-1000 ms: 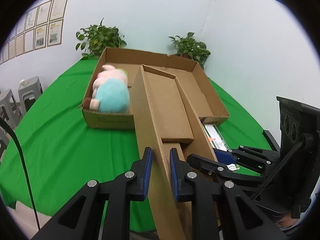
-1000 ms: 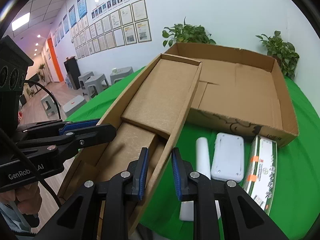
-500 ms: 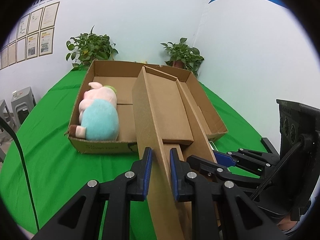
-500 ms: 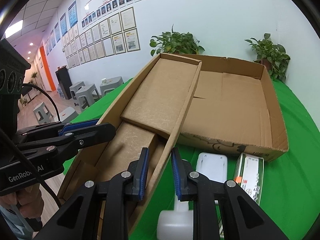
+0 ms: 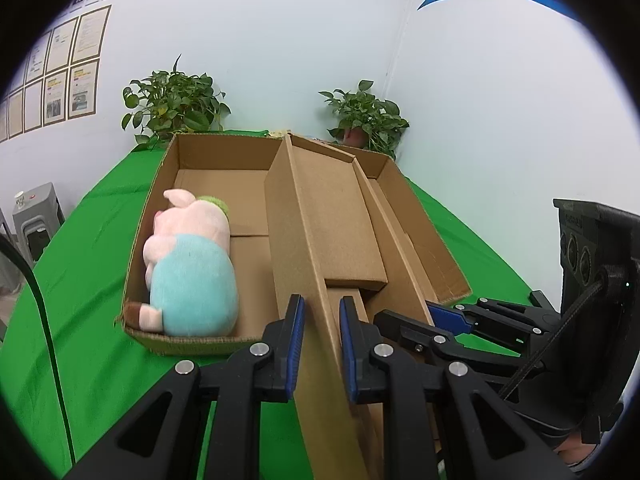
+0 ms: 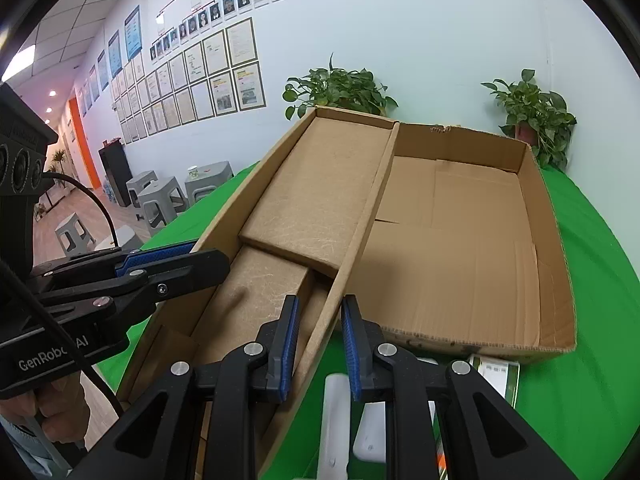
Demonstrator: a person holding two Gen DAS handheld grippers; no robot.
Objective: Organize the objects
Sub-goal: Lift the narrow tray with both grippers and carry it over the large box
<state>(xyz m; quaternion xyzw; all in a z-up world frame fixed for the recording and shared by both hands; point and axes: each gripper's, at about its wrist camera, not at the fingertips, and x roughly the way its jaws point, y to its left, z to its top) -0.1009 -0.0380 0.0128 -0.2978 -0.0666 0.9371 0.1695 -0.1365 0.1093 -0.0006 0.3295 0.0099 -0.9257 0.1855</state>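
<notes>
A long narrow cardboard lid [image 5: 332,208] hangs tilted over the big open cardboard box [image 5: 160,184] on the green table. My left gripper [image 5: 320,308] is shut on the lid's left wall. My right gripper [image 6: 318,308] is shut on the lid's right wall [image 6: 360,224]. Each gripper shows in the other's view: the right one [image 5: 444,318], the left one [image 6: 160,258]. A pink and turquoise plush pig [image 5: 188,264] lies in the box's left half. The box's right half [image 6: 460,240] holds nothing that I can see.
Below my right gripper, a white tube [image 6: 334,420], a flat white case [image 6: 370,432] and a green-and-white packet [image 6: 494,376] lie on the cloth before the box. Two potted plants [image 5: 176,100] [image 5: 364,116] stand behind it. Grey stools [image 6: 160,196] stand off the table's left.
Both grippers have carried the lid forward over the box, which now looks nearer and larger. The white items on the cloth have slid down under the right gripper's fingers.
</notes>
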